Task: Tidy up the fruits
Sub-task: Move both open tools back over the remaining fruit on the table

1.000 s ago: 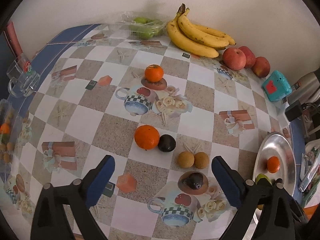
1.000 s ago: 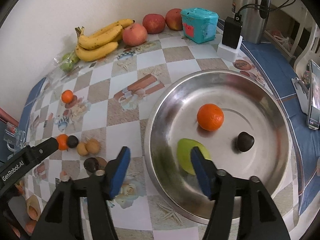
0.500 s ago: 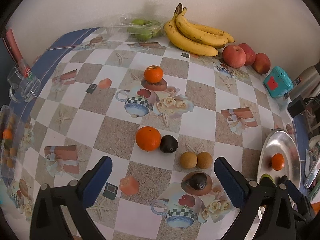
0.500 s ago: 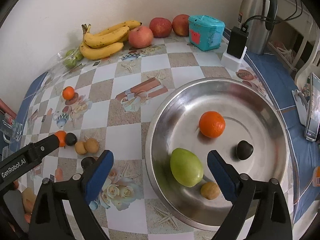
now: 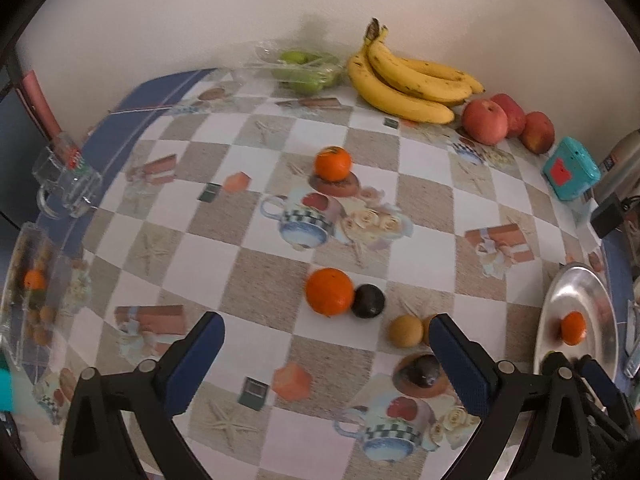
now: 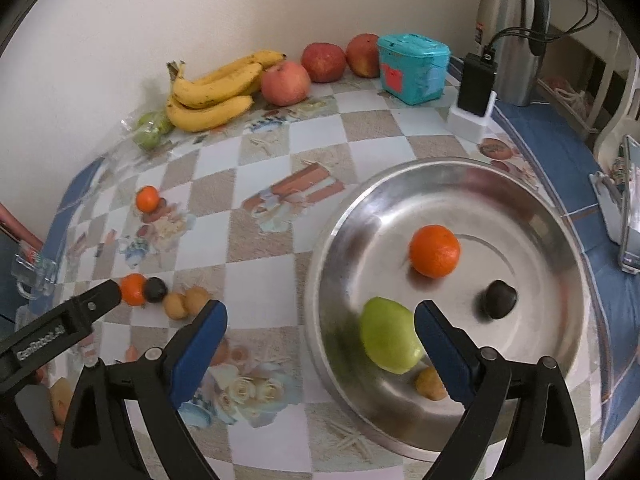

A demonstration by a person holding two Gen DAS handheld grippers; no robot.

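Note:
My right gripper (image 6: 320, 318) stands open over the near rim of the steel bowl (image 6: 400, 176), with nothing pressed between its pads. In the bowl lie a green fruit (image 6: 390, 334) by the right finger, an orange (image 6: 435, 251), a dark fruit (image 6: 498, 299) and a small tan fruit (image 6: 430, 382). My left gripper (image 5: 324, 340) is open and empty above the checkered table. Ahead of it lie an orange (image 5: 330, 292), a dark fruit (image 5: 368, 300), a tan fruit (image 5: 406, 331), one more half hidden by the right finger, and another dark fruit (image 5: 424, 370). A smaller orange (image 5: 333, 163) sits farther back.
Bananas (image 5: 408, 84), apples (image 5: 484, 122) and bagged green fruit (image 5: 304, 68) line the wall. A teal box (image 6: 412, 68), a charger (image 6: 476, 92) and a steel flask (image 6: 512, 32) stand at the back right. A glass mug (image 5: 66, 188) sits at the left edge.
My right gripper's jaws have spread wide from around the green fruit, which now lies free in the bowl. The left gripper's view has shifted only slightly.

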